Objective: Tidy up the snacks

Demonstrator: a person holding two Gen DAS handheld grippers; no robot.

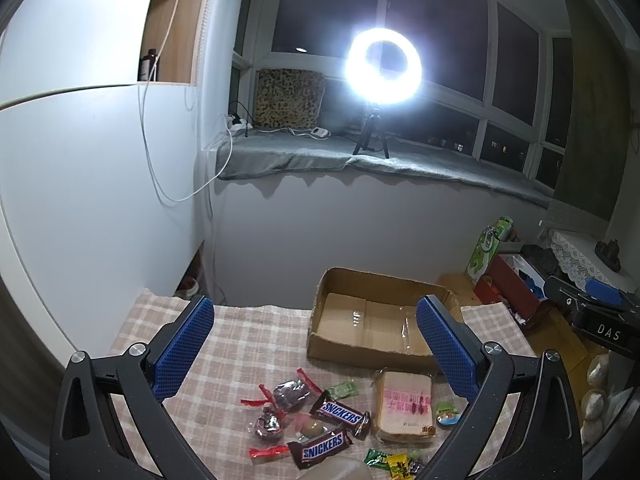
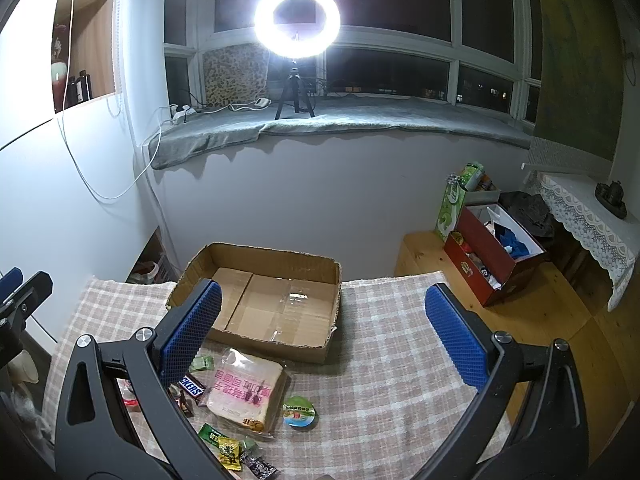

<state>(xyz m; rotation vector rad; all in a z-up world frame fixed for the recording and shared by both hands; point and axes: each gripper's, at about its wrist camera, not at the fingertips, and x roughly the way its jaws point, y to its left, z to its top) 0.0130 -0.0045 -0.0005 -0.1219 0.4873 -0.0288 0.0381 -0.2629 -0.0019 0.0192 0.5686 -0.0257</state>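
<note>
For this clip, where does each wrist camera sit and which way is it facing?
Left wrist view: sits on the left tool, above the checked tablecloth, facing the ring light; its open blue fingers show, and the right tool's body at far right.
Right wrist view: sits on the right tool, further right, facing the same window; its open fingers show, and the left tool at far left.
Shared: cardboard box, bread packet, Snickers bars.
</note>
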